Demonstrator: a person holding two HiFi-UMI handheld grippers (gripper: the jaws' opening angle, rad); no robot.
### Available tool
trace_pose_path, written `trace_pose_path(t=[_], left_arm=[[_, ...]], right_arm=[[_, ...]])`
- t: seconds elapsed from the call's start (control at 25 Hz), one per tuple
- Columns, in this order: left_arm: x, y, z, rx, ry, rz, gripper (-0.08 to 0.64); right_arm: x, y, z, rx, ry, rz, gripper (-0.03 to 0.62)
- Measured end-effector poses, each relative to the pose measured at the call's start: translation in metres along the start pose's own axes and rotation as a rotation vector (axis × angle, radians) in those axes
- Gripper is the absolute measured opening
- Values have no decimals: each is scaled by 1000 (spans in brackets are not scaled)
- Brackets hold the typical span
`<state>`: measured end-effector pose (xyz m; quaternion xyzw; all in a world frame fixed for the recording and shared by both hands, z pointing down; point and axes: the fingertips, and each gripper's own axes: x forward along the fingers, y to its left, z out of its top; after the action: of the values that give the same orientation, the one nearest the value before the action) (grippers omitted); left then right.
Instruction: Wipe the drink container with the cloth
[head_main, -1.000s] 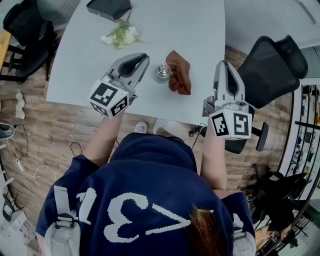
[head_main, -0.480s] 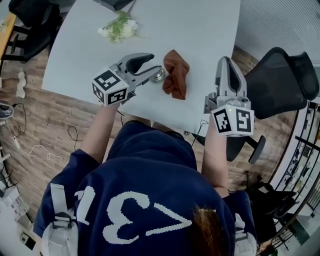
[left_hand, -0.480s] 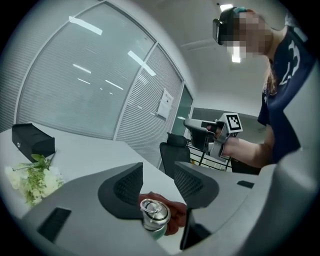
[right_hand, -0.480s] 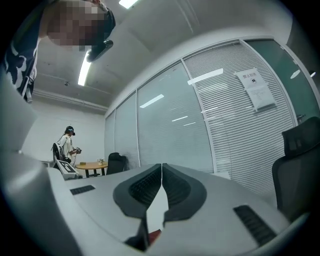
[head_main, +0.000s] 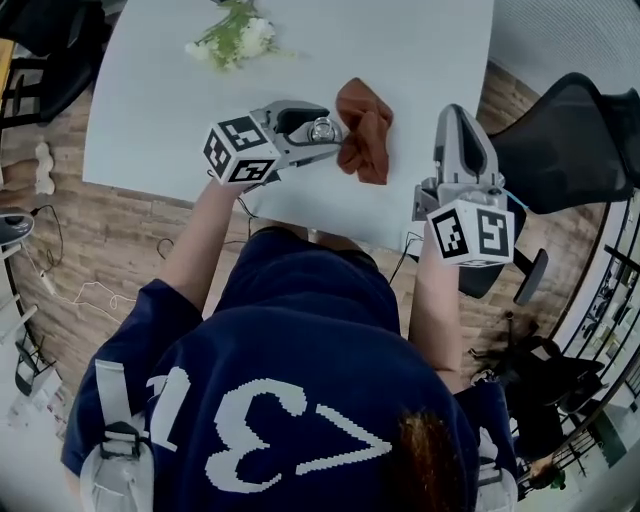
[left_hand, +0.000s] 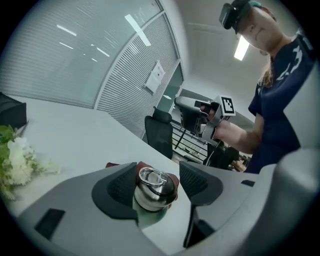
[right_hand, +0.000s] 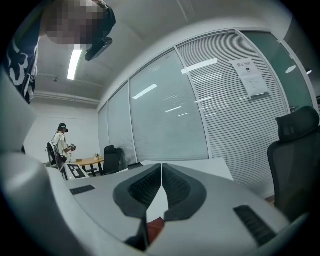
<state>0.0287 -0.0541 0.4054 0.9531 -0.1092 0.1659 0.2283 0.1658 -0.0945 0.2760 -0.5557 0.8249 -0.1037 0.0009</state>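
Observation:
A small shiny metal drink container (head_main: 322, 129) with a ring lid stands on the white table (head_main: 150, 110). Just to its right lies a crumpled rust-red cloth (head_main: 365, 130). My left gripper (head_main: 327, 132) reaches in from the left with its jaws opening. The container (left_hand: 151, 188) sits between them, close against one pad and apart from the other. A bit of cloth (left_hand: 173, 178) shows behind it. My right gripper (head_main: 456, 125) is shut and holds nothing, hovering to the right of the cloth near the table's edge. The cloth (right_hand: 155, 227) shows below its jaws.
A bunch of white flowers (head_main: 230, 35) lies at the far left of the table. A black office chair (head_main: 565, 130) stands off the table's right side. Wood floor with cables (head_main: 40, 270) lies to the left. Another person (right_hand: 61, 142) stands far off.
My left gripper has moved right toward the container and its jaws have spread around it. The right gripper has stayed shut in about the same place.

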Motion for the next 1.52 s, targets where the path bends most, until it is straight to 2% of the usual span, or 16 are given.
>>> trace_pose_path(t=[0.12, 0.24, 0.32, 0.4, 0.48, 0.72, 0.92, 1.08, 1.12, 1.16, 1.28, 1.4, 1.52], left_arm=[[-2, -3, -2, 69, 30, 4, 256], [-6, -11, 7, 73, -7, -20, 250], [-7, -15, 11, 58, -24, -45, 207], [-8, -14, 13, 67, -30, -37, 110], [-9, -10, 18, 61, -54, -20, 44], [-10, -6, 22, 52, -93, -1, 28], [-20, 8, 25, -16, -158, 70, 26], [-38, 22, 24, -72, -210, 128, 26], [-42, 25, 23, -84, -221, 140, 26], [-46, 28, 22, -97, -231, 151, 26], [-55, 33, 21, -128, -260, 174, 26], [-59, 30, 22, -137, -275, 191, 26], [-64, 33, 19, -149, -283, 211, 26]], right_arm=[[3, 2, -4, 4, 4, -17, 26], [0, 0, -5, 7, 5, -33, 26], [0, -1, -7, 9, 6, -42, 26], [1, -2, -9, 10, 13, -48, 26], [3, -4, -14, 10, 24, -51, 26], [11, -9, -43, 2, 92, -54, 26], [19, -10, -95, 18, 227, -27, 28], [25, 0, -152, 41, 382, 54, 34], [26, 2, -167, 48, 425, 72, 76], [27, 4, -183, 58, 469, 87, 153], [28, 8, -225, 102, 595, 118, 216], [27, 7, -254, 89, 675, 114, 233], [30, 6, -262, 34, 670, 85, 232]])
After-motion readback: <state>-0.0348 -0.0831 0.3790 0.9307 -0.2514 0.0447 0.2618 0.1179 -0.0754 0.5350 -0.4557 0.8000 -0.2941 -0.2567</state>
